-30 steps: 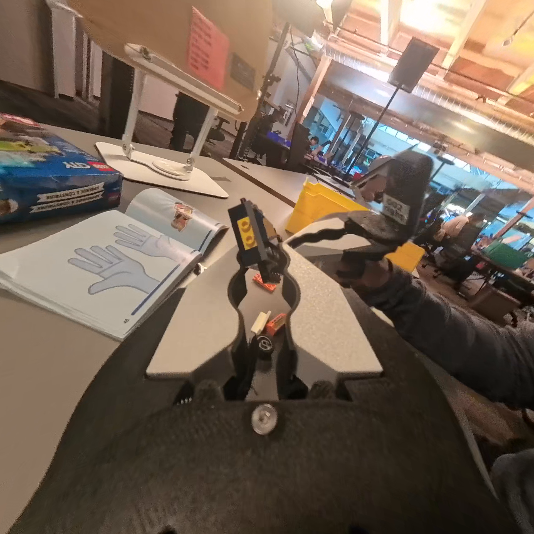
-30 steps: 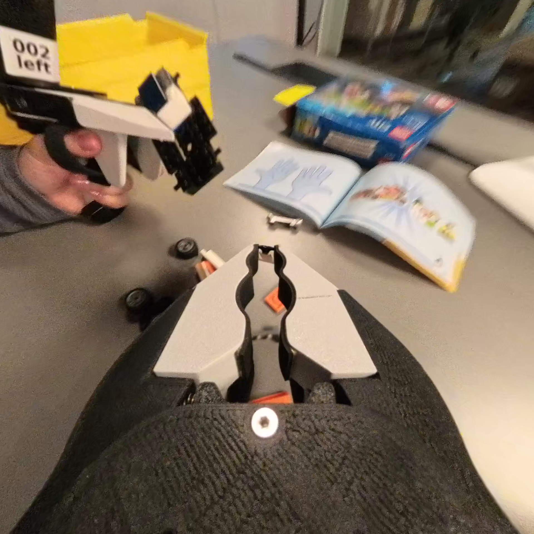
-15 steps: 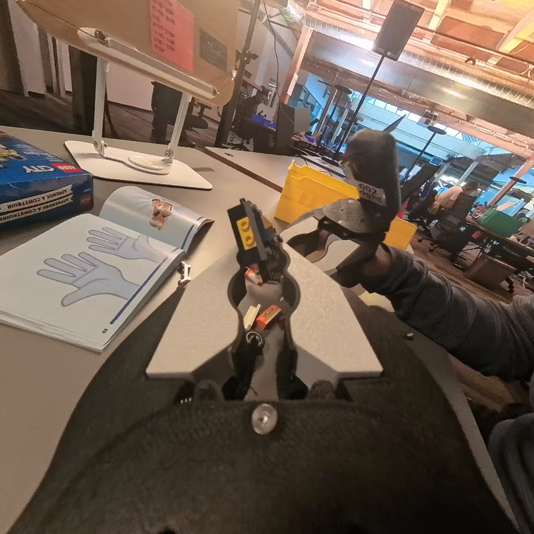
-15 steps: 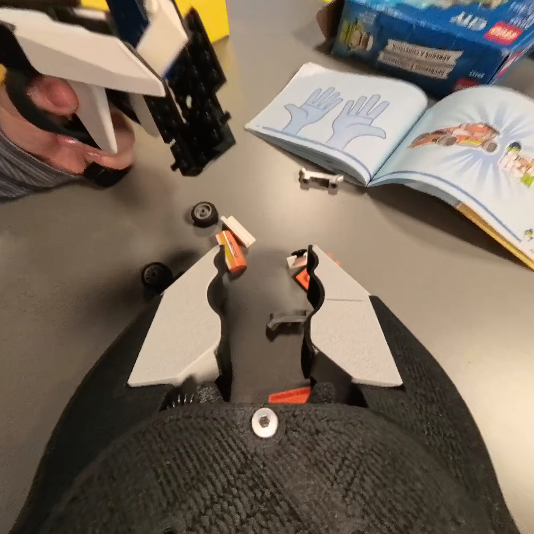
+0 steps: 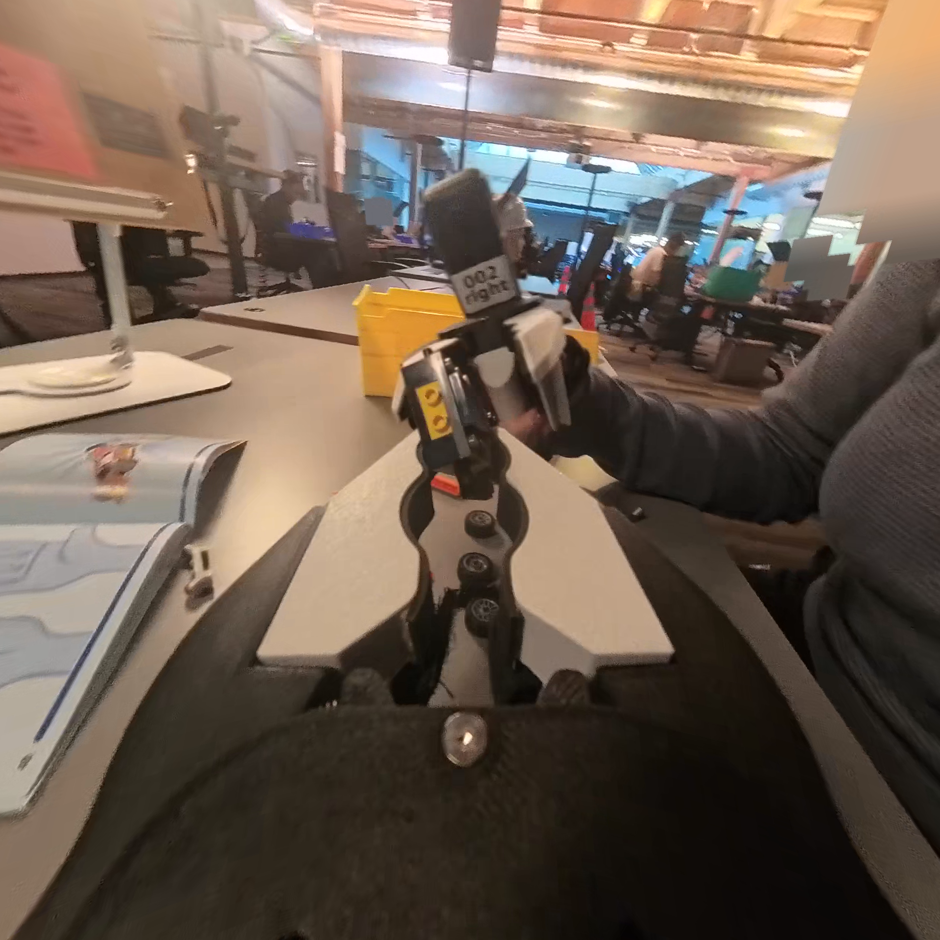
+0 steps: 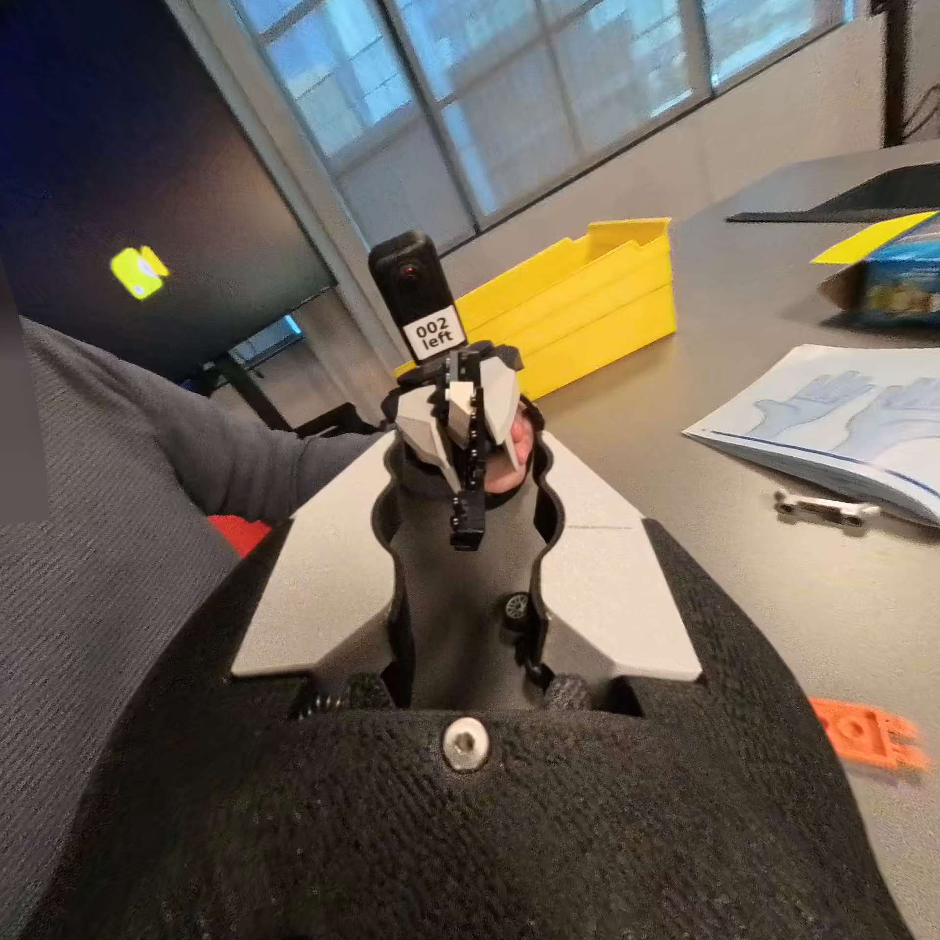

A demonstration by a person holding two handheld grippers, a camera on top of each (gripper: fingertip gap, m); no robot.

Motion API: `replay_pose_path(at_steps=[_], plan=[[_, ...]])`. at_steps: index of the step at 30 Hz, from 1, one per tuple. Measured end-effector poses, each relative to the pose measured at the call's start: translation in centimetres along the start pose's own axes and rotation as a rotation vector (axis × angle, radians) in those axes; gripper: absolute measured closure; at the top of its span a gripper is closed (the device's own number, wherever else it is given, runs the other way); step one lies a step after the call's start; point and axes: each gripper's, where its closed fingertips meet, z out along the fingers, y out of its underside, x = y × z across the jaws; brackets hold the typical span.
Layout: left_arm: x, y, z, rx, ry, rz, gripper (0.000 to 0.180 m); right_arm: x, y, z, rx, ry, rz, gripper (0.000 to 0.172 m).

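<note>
The left tongs (image 5: 460, 458) are pinching a black brick model (image 5: 447, 422); the right tongs (image 6: 465, 458) are standing spread around its tip, not pressing it.

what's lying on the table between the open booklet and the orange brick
In the right wrist view, one small white-and-black brick piece lies just off the open booklet; the rest of the table toward the orange brick is bare.

grey tables (image 5: 285, 407), large windows (image 6: 458, 101), exposed wooden ceiling (image 5: 610, 51).
</note>
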Motion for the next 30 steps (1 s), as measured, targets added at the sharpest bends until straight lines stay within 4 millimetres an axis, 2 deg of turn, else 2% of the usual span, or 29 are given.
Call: replay_pose_path(at_steps=[3,7,11,14,17,20,23,26,30], plan=[[1.1,0.2,0.2,-0.01,0.044,0.062,0.163,-0.1,1.7,0.5,-0.105,0.011,-0.042,0.135],[1.1,0.3,0.2,-0.018,0.03,0.082,0.163,-1.0,1.9,0.8,-0.112,-0.045,-0.03,0.154],[0.9,0.6,0.3,-0.044,0.031,0.063,0.163,-0.8,2.1,0.8,-0.115,-0.05,-0.003,0.155],[1.2,0.6,0.2,-0.044,0.039,0.116,0.163,-0.7,2.0,0.7,-0.099,-0.066,0.056,0.154],[1.4,0.7,0.3,-0.051,0.031,0.155,0.163,-0.7,2.1,0.6,-0.099,-0.095,0.088,0.165],[0.3,0.5,0.3,-0.037,-0.039,0.126,0.16,0.1,1.6,0.6,-0.08,-0.002,-0.028,0.167],[-1.7,-0.2,-0.2,0.006,-0.169,0.08,0.145,1.8,0.2,0.3,-0.008,0.18,-0.193,0.168],[-3.5,-0.5,-0.7,0.044,-0.24,-0.051,0.136,3.1,-0.6,0.1,0.013,0.376,-0.397,0.167],[-4.2,-0.8,-0.9,0.115,-0.221,-0.245,0.128,3.5,-1.0,0.2,-0.024,0.567,-0.676,0.168]])
